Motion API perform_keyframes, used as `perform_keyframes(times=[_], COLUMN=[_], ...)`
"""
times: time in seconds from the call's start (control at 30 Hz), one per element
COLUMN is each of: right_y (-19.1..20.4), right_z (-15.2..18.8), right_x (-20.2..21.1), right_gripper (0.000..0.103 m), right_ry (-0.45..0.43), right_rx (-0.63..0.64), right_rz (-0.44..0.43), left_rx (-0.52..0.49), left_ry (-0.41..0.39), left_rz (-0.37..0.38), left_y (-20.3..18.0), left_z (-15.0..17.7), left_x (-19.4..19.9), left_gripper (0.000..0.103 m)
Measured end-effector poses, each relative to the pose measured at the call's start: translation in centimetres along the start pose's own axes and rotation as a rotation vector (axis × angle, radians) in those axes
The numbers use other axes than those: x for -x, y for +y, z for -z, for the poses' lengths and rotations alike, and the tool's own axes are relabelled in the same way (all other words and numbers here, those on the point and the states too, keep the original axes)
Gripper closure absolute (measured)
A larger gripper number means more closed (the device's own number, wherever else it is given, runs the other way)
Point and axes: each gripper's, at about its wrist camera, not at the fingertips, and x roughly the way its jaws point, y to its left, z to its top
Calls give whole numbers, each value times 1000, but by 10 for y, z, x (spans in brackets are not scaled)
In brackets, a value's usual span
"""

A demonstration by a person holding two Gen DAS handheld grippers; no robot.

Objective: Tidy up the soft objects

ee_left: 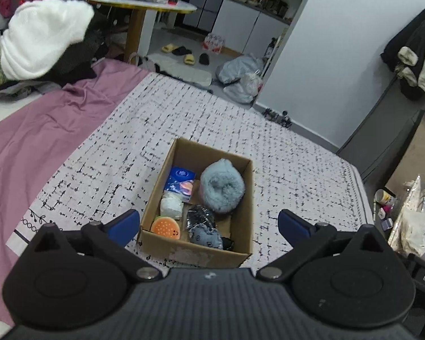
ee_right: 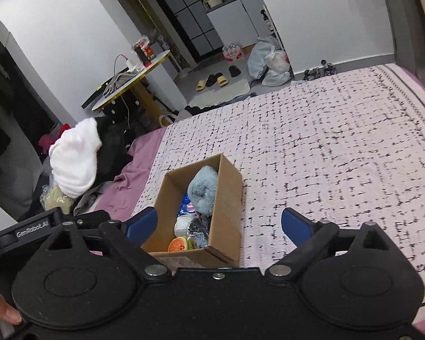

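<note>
An open cardboard box [ee_left: 242, 243] stands on the patterned bedspread [ee_left: 294, 175]. It holds a fluffy blue plush [ee_left: 222, 188], a blue tissue pack [ee_left: 181, 182], a white soft bundle [ee_left: 171, 208], an orange burger toy [ee_left: 166, 226], a dark shiny packet [ee_left: 198, 216] and a grey-blue soft toy [ee_left: 208, 236]. My left gripper [ee_left: 209, 225] is open and empty, held above the box's near end. In the right wrist view the box [ee_right: 226, 226] and blue plush [ee_right: 202, 189] sit between the fingers; my right gripper [ee_right: 219, 223] is open and empty.
A purple sheet [ee_left: 42, 130] lies left of the bedspread. A white fluffy pile [ee_left: 42, 39] and dark clothes sit at the far left. A round table [ee_left: 141, 2] stands beyond the bed. Bags [ee_left: 240, 76] and slippers lie on the floor. A cluttered nightstand [ee_left: 396, 212] is at the right.
</note>
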Motion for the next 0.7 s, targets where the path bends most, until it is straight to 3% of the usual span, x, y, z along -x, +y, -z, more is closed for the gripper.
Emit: perform_keyframes(times=[0.23, 0.7], right_y=[-3, -7], right_z=[0, 15], right_x=[28, 85], right_gripper=[0, 0], right_ry=[-41, -96], right_rx=[13, 61], right_rz=[9, 36], left_rx=[-18, -132], left_ry=[-36, -54], left_rz=[27, 35], left_y=[-8, -24], left_z=[4, 27], left_x=[25, 62], left_gripper=[0, 0])
